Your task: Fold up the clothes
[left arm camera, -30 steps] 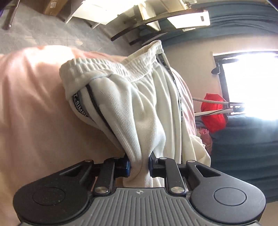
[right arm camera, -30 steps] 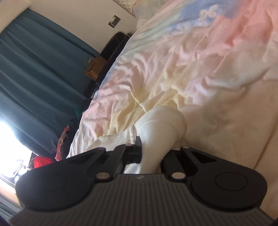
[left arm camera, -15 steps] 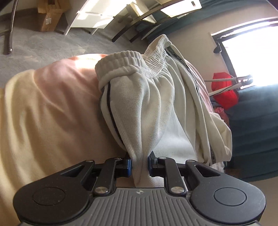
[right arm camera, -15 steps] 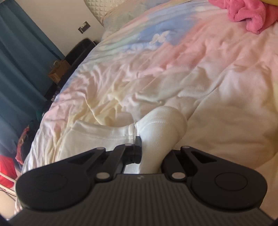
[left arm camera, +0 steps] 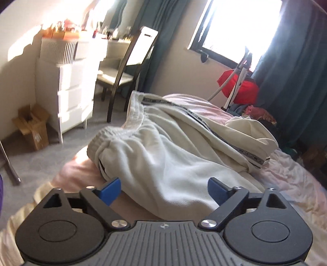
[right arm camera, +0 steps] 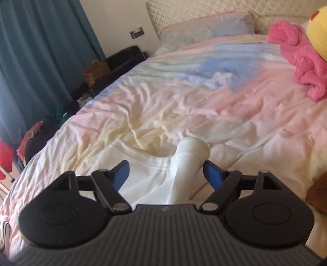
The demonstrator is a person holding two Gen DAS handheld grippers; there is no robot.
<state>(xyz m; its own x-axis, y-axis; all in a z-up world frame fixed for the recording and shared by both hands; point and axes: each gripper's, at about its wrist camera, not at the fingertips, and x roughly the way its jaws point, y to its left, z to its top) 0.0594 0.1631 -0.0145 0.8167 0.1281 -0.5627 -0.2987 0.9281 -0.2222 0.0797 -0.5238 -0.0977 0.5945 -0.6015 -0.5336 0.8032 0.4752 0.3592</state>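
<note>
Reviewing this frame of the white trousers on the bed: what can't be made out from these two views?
- Left wrist view: the lettering on the white trousers' dark side stripe is too small and blurred to read.
- Left wrist view: the trousers' near end is hidden behind the left gripper, whose jaws are opening.
- Right wrist view: the white fabric runs under the right gripper, also opening; which part of which garment is unclear.

Bright window (left arm camera: 241,26) blown out with daylight, teal curtains (left arm camera: 296,67) either side; white drawer unit (left arm camera: 71,90) against cream wall, dark-framed chair (left arm camera: 130,67) beside it; grey carpet (left arm camera: 81,137), cardboard box (left arm camera: 32,129) on floor; bed with pastel duvet (right arm camera: 204,98), quilted headboard (right arm camera: 204,8)
</note>
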